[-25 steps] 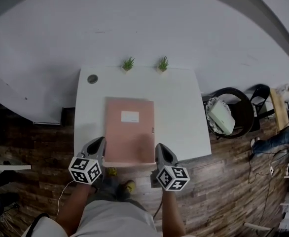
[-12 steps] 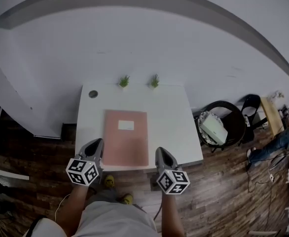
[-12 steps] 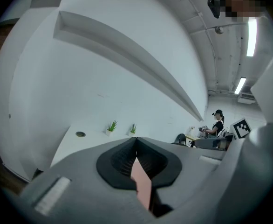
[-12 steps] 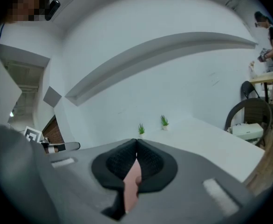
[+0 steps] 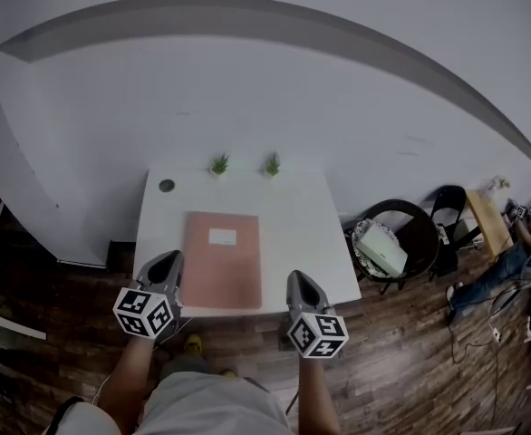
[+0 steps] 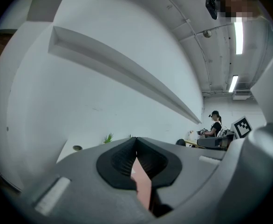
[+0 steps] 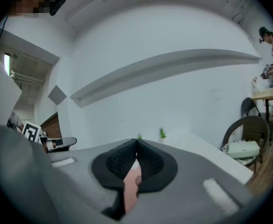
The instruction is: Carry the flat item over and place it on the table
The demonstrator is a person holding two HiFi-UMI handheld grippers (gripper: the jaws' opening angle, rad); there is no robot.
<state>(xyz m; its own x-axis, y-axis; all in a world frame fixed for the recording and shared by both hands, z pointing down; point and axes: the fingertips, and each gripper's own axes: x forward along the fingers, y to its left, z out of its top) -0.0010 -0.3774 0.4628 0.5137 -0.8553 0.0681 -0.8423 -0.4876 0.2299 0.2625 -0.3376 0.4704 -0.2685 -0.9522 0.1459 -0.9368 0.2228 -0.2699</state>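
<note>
On the white table by the wall, the folder lies ahead, between our left gripper and right gripper; we hold both level, jaws closed, empty.

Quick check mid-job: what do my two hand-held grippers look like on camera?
Both the left hand-held gripper and right hand-held gripper have grey tapered shells, each carrying a cube with black-and-white square markers. Their inner pads are black and ribbed.

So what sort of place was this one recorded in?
Probably an office or lab workspace: white table by a bare wall, wood-plank floor, a person at a desk under strip lights.
</note>
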